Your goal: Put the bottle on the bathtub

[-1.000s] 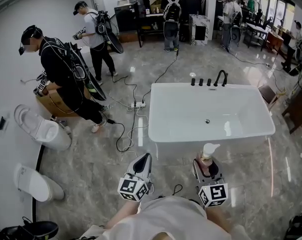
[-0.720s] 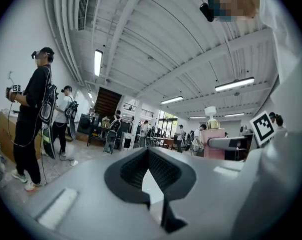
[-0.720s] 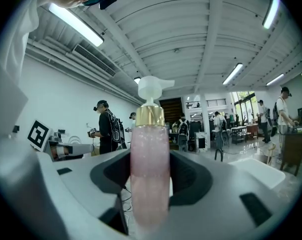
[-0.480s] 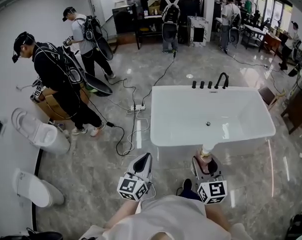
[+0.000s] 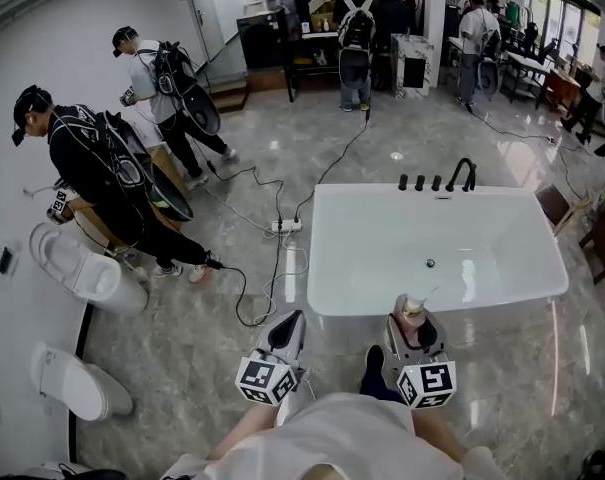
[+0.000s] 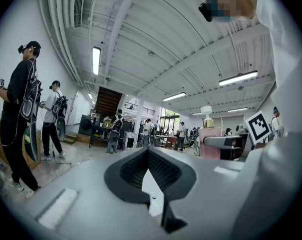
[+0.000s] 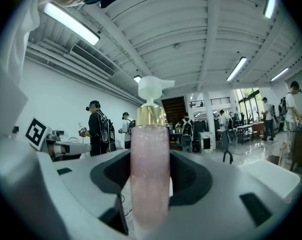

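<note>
Pink pump bottle (image 5: 412, 308) was held upright at the near edge of the white bathtub (image 5: 327, 293).
The right tongs (image 5: 413, 326) were clamped on the bottle's lower body, its gold collar and white pump head standing above the jaws. In the head view it sat over the tub's near rim, and whether it touched could not be told. The left tongs (image 6: 148, 153) were closed with nothing between them, held beside the right ones above the marble floor (image 5: 202, 368). A person in black (image 5: 92, 183) stood well apart by the left wall.
</note>
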